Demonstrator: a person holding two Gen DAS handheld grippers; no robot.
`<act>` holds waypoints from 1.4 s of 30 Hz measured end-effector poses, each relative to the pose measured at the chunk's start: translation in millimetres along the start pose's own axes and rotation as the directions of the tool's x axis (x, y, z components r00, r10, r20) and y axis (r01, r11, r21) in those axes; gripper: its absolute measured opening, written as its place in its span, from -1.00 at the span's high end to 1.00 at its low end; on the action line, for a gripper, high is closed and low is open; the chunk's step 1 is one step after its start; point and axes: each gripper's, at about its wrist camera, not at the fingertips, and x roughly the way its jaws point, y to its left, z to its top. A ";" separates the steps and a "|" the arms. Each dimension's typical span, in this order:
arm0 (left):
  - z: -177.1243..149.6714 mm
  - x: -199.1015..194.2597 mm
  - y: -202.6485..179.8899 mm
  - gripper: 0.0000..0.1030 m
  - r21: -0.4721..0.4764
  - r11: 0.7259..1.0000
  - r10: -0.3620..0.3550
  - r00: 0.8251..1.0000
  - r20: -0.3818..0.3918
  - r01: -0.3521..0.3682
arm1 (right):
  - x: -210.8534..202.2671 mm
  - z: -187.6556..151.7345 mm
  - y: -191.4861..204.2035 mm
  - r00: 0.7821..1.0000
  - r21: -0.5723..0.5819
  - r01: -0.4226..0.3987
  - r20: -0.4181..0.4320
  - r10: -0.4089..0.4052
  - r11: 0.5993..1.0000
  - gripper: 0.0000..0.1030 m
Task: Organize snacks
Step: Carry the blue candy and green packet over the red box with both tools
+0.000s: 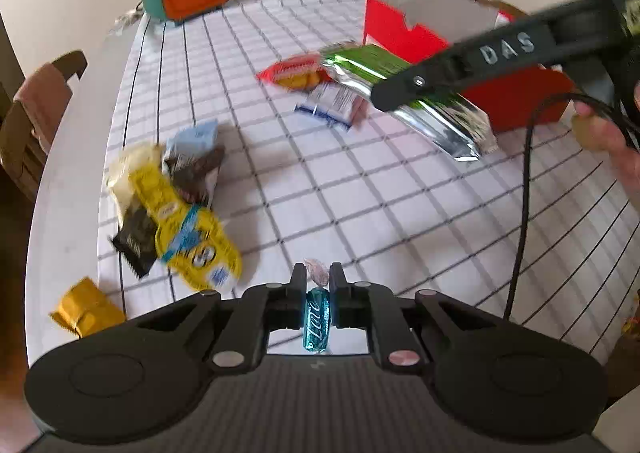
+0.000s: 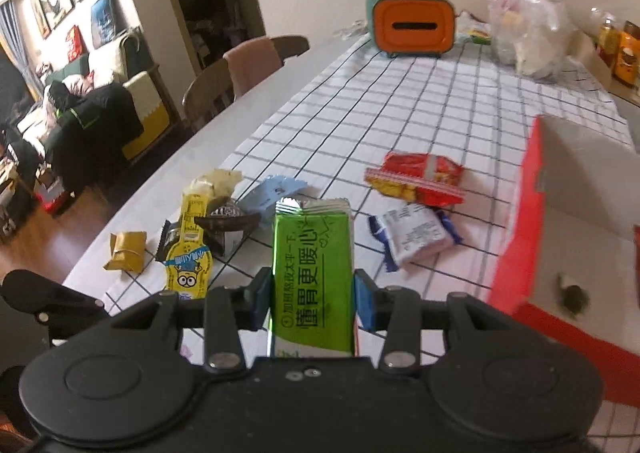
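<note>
My left gripper (image 1: 318,285) is shut on a small teal wrapped candy (image 1: 317,319), held above the checked tablecloth (image 1: 360,205). My right gripper (image 2: 313,295) is shut on a green foil snack pack (image 2: 313,273); in the left wrist view that pack (image 1: 436,113) hangs in the air in front of the red box (image 1: 516,101). The red box (image 2: 560,237) stands open at the right. On the cloth lie a red-yellow snack bag (image 2: 416,177), a white-blue packet (image 2: 416,239), a yellow minion packet (image 2: 188,265) and a gold wrapped piece (image 2: 126,251).
An orange-teal tissue holder (image 2: 412,27) and a plastic bag (image 2: 528,33) stand at the far end of the table. Jars (image 2: 628,57) line the back right. Wooden chairs (image 2: 240,73) stand along the left edge. Dark and light-blue wrappers (image 1: 196,165) lie by the minion packet.
</note>
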 end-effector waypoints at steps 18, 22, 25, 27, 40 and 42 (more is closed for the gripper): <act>98.3 -4.6 -84.8 0.79 0.062 0.998 0.007 0.992 0.125 -0.015 | -88.9 -0.3 -85.5 0.990 0.076 0.098 0.095 -0.105 0.992 0.19; 120.8 1.3 -102.8 0.79 0.073 0.997 0.007 0.990 0.140 -0.017 | -100.6 -2.6 -108.5 0.986 0.093 0.122 0.105 -0.132 0.988 0.19; 137.6 5.4 -116.9 0.79 0.086 0.996 0.006 0.988 0.152 -0.019 | -109.6 -3.9 -123.0 0.982 0.099 0.139 0.118 -0.150 0.985 0.19; 149.5 8.8 -126.6 0.79 0.095 0.995 0.005 0.987 0.163 -0.021 | -115.3 -4.2 -136.0 0.978 0.107 0.153 0.125 -0.166 0.982 0.19; 212.8 59.5 -164.8 0.79 0.072 0.997 -0.004 0.992 0.124 -0.005 | -122.2 -12.7 -208.2 0.960 0.166 0.243 0.101 -0.262 0.956 0.19; 221.1 70.3 -169.7 0.79 0.067 0.998 0.000 0.994 0.109 -0.008 | -121.2 -13.3 -217.3 0.957 0.166 0.260 0.089 -0.277 0.951 0.19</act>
